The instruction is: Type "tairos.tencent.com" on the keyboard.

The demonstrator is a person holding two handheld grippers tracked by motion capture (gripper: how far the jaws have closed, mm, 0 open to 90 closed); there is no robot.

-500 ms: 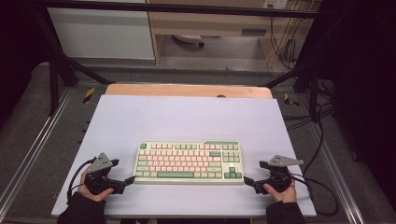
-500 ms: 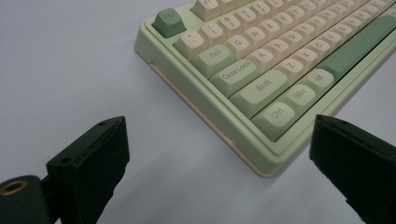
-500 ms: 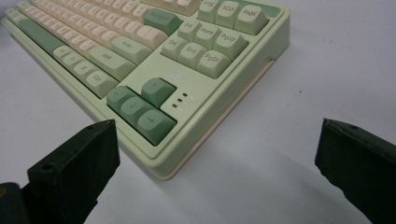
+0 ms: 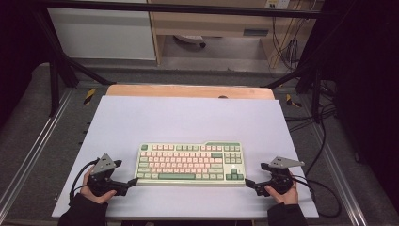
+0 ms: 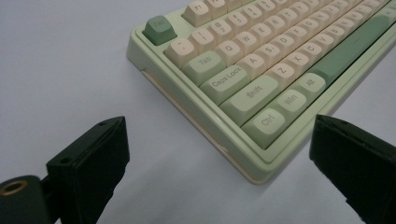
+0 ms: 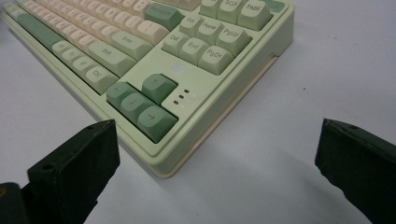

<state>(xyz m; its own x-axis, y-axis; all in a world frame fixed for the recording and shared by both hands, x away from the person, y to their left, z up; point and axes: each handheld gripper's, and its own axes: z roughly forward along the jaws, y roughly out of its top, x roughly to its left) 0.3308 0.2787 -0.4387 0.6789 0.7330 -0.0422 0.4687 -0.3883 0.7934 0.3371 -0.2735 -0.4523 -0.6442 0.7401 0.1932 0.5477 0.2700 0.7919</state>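
Note:
A pale green keyboard with cream and green keys lies flat near the front of the white table top. My left gripper rests at the keyboard's front left corner, held by a hand. In the left gripper view the keyboard shows its Ctrl corner between the wide-apart jaws of the left gripper, and neither pad touches it. My right gripper sits at the front right corner. In the right gripper view the keyboard shows its arrow-key corner inside the open right gripper, untouched.
A wooden strip edges the back of the table. Black cables trail off the right side onto grey flooring. Metal rails run along both sides, and a cabinet stands beyond the table.

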